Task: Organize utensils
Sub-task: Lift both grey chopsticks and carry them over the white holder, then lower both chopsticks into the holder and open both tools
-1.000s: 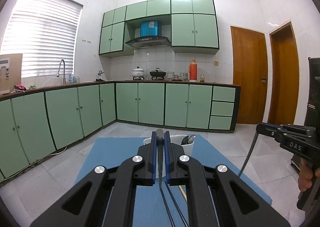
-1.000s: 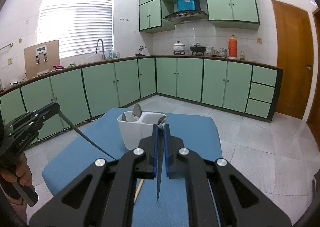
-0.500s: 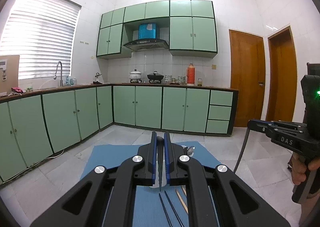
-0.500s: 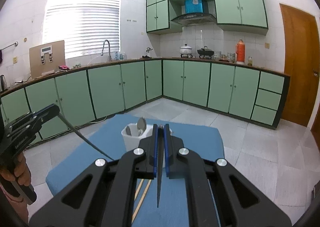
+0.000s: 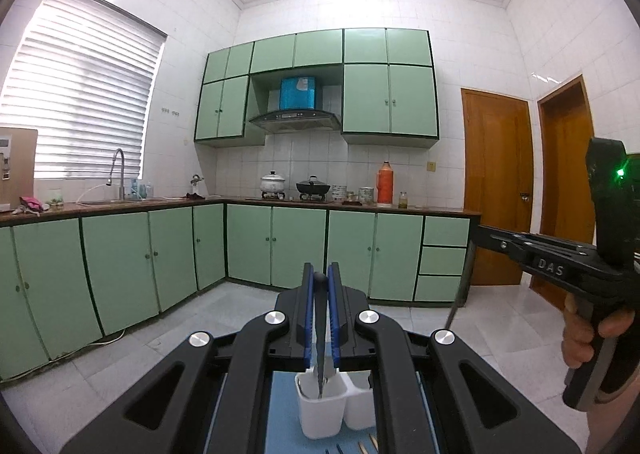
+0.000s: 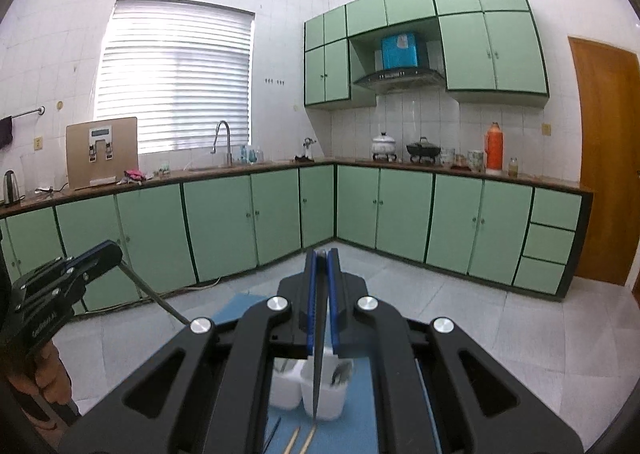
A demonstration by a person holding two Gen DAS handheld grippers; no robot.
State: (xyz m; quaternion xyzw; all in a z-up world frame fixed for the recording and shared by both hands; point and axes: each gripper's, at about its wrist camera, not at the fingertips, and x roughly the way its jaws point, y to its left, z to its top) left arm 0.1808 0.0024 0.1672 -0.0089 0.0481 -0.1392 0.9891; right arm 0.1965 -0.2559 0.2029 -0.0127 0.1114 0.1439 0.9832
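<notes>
Both tools clamped: left tool (image 5: 321, 286) pinches a dark utensil (image 5: 320, 338), right tool (image 6: 321, 266) another (image 6: 318, 354), each dangling above the white holder (image 6: 322, 394) on the blue tabletop (image 6: 360, 426). Step: carrying. Next, probably lower the tips into a compartment, release; chopsticks (image 6: 302, 438) wait.

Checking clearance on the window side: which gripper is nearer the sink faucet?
Left. The left gripper sits on the faucet side, toward the window-wall counter; the right gripper is beside it on the door side, farther off. Each is shut on a dark utensil.
</notes>
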